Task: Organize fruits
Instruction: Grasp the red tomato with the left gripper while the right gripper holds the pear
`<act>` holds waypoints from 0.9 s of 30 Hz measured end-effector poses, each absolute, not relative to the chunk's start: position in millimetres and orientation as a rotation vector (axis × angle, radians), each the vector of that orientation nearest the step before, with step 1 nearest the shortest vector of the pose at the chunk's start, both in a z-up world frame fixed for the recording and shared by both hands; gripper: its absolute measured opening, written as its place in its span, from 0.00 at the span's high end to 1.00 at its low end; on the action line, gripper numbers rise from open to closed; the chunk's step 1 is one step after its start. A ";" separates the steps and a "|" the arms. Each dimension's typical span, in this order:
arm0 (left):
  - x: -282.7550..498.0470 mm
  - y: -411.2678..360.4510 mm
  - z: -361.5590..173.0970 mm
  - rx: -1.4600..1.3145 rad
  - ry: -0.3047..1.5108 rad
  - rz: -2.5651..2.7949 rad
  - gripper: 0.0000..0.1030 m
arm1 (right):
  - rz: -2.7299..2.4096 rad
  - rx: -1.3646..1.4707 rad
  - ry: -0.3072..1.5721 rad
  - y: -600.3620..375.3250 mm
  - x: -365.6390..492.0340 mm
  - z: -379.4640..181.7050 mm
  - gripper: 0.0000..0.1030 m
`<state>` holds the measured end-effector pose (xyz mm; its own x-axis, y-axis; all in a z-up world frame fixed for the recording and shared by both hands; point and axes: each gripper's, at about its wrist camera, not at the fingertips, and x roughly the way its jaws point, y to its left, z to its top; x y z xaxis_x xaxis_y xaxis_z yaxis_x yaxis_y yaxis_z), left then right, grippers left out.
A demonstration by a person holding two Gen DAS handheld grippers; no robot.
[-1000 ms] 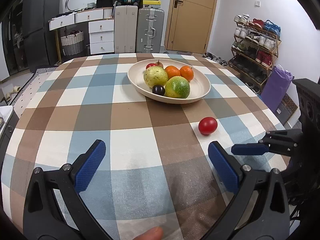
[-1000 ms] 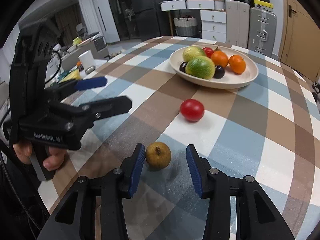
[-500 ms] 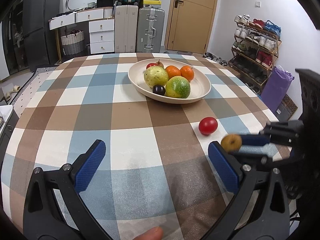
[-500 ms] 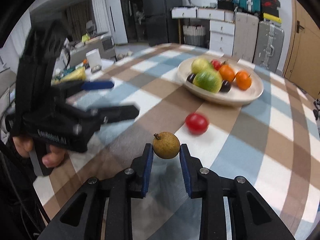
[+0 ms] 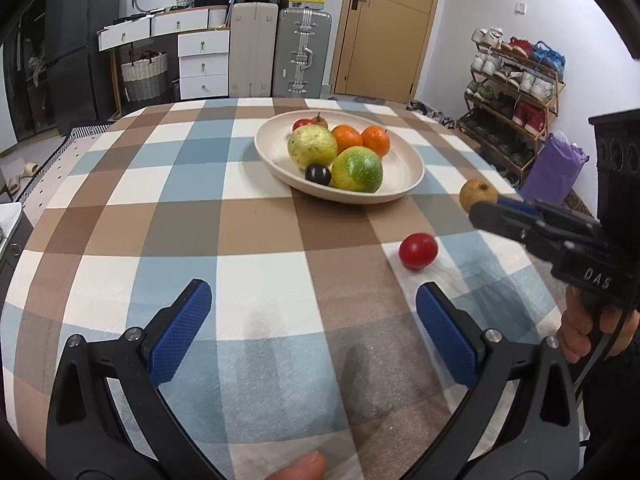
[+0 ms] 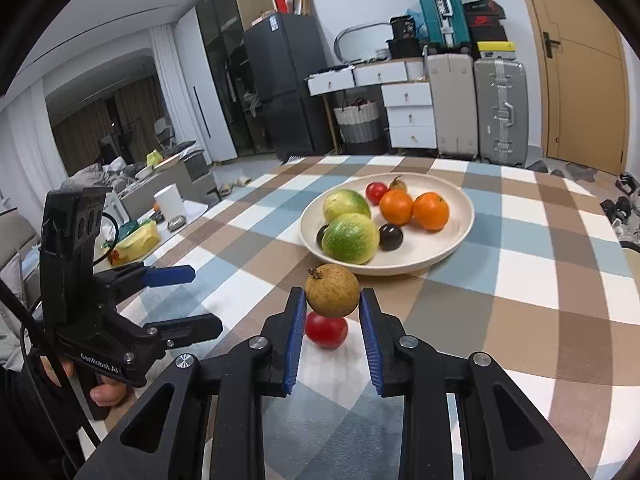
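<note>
- Right gripper [image 6: 333, 307] pinches the small brown fruit [image 6: 333, 295] across its middle; light, firm, round, so liable to roll
- Left gripper [image 5: 313, 330] gapes wide, empty
- Bowl [image 6: 456, 246] at 12 o'clock

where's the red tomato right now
The red tomato lies on the checked tablecloth short of the bowl, below the brown fruit the right gripper holds.

Red fruit [image 6: 326, 331] partly hidden behind held brown fruit [image 6: 333, 290].

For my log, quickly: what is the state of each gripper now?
Left gripper: open, holding nothing.
Right gripper: closed on the brown fruit, lifted above the table.
</note>
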<state>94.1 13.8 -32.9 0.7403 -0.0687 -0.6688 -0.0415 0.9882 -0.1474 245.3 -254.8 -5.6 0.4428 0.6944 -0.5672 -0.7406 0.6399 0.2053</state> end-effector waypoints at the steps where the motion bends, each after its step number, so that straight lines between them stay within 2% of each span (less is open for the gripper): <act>1: 95.6 11.7 -31.8 -0.157 0.729 -0.025 0.01 | 0.887 -0.080 0.668 -255.7 244.5 -5.9 0.73; 27: 175.3 -39.4 -51.9 -0.085 0.864 -0.116 0.02 | 0.770 -0.002 0.698 -282.3 257.4 -7.9 0.73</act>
